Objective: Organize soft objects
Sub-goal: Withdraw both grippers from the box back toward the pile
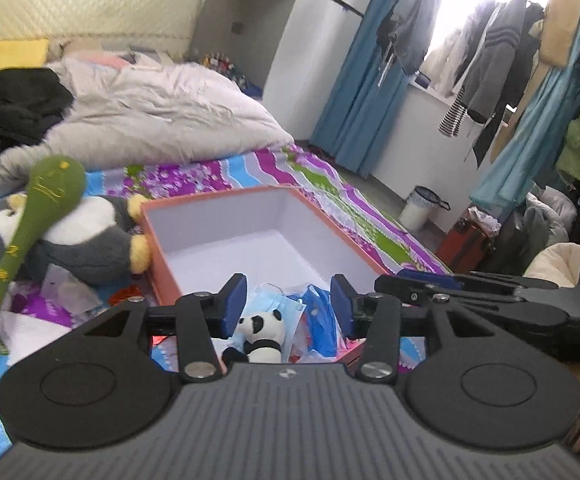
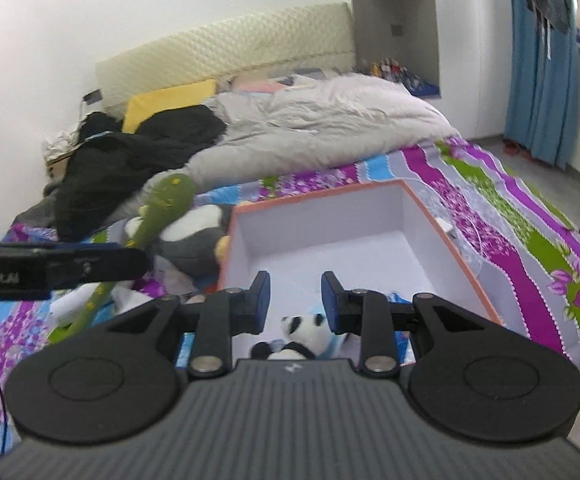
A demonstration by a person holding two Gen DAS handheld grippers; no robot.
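An orange box (image 1: 158,250) with a white inside lies on the bed; it also shows in the right wrist view (image 2: 461,256). A small panda plush (image 1: 260,338) sits in its near end on blue face masks (image 1: 286,306); the panda also shows in the right wrist view (image 2: 301,334). My left gripper (image 1: 288,300) is open above the panda. My right gripper (image 2: 295,300) is open above it too. A grey penguin plush (image 1: 86,236) lies left of the box. A green plush stick (image 1: 22,240) leans over it.
A grey duvet (image 1: 162,116) and black clothes (image 1: 6,108) cover the far bed. The striped sheet (image 2: 529,240) lies right of the box. Clothes hang on a rack (image 1: 509,64) at right, with a bin (image 1: 419,208) on the floor.
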